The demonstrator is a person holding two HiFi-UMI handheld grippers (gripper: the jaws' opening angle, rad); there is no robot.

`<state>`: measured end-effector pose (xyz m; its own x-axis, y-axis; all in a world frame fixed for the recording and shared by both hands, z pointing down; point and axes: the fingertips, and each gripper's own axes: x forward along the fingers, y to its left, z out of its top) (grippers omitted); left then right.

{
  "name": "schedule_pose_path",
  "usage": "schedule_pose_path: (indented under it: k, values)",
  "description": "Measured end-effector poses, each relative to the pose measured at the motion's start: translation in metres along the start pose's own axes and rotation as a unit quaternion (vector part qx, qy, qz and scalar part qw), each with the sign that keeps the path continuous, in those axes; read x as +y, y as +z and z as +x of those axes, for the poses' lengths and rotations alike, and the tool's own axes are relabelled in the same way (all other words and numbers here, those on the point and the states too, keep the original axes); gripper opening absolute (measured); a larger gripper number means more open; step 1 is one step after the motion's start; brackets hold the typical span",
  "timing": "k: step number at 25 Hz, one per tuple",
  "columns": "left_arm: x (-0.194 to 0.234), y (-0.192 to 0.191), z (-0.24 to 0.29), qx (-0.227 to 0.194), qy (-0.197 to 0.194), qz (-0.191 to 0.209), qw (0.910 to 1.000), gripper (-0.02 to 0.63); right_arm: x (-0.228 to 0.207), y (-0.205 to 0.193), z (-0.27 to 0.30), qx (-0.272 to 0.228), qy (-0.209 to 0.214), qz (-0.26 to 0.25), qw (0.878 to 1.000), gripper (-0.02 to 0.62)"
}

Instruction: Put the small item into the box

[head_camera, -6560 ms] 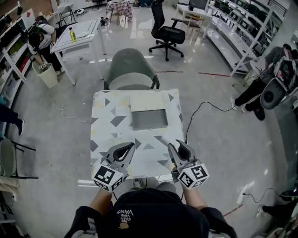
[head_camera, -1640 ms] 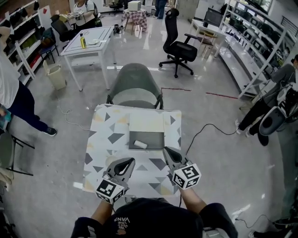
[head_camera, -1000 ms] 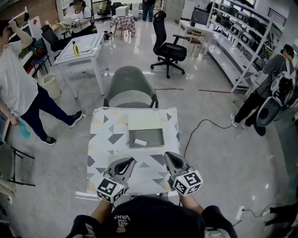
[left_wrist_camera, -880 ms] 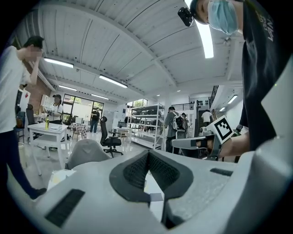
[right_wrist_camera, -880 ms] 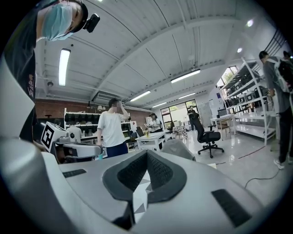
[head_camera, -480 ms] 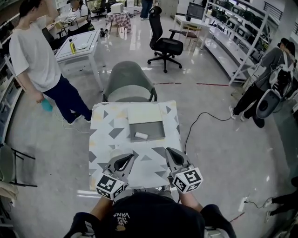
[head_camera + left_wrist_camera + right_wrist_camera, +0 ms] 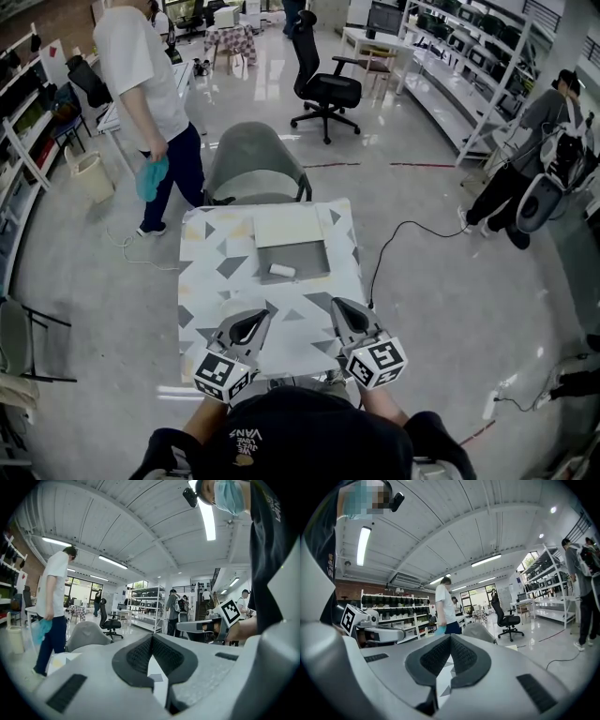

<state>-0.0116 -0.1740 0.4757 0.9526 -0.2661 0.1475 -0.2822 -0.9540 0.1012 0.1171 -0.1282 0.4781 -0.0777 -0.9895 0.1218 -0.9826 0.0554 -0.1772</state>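
A shallow grey box point(image 7: 298, 253) lies on the patterned table point(image 7: 211, 281), its pale lid point(image 7: 289, 226) folded open at the far side. A small white item point(image 7: 281, 272) rests inside the box near its front edge. Both grippers hover over the table's near edge, short of the box. My left gripper point(image 7: 255, 322) is shut with nothing between its jaws, as the left gripper view point(image 7: 152, 637) shows. Equally shut and empty is my right gripper point(image 7: 338, 310), whose dark pads point(image 7: 436, 658) meet at their tips.
A grey chair point(image 7: 255, 161) stands at the table's far side. A person in a white shirt point(image 7: 141, 66) holding a blue cloth point(image 7: 152, 176) stands just left of it. A black cable point(image 7: 394, 246) runs across the floor on the right.
The person in the white shirt has walked from the left up to the chair. Both grippers have stayed where they were, shut. The white item lies unmoved in the box.
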Motion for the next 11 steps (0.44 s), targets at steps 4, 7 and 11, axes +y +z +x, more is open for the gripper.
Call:
schedule_pose_path:
  k: [4,7,11]
  values:
    - [-0.0010,-0.0006,0.0022,0.001,0.001,-0.002,1.0000,0.006,-0.0016,-0.0006,-0.0012,0.004,0.000,-0.003,1.000,0.000]
    - [-0.0023,-0.0013,0.0046,0.002,0.002,-0.005,1.0000,0.006,-0.0037,-0.0009,-0.0017,0.007,0.001,-0.005,1.000,0.000]
    - [-0.0049,0.0011,0.0084,0.002,0.002,-0.005,1.0000,0.006,-0.0067,0.0009,-0.0024,0.008,0.004,-0.005,1.000,0.000]
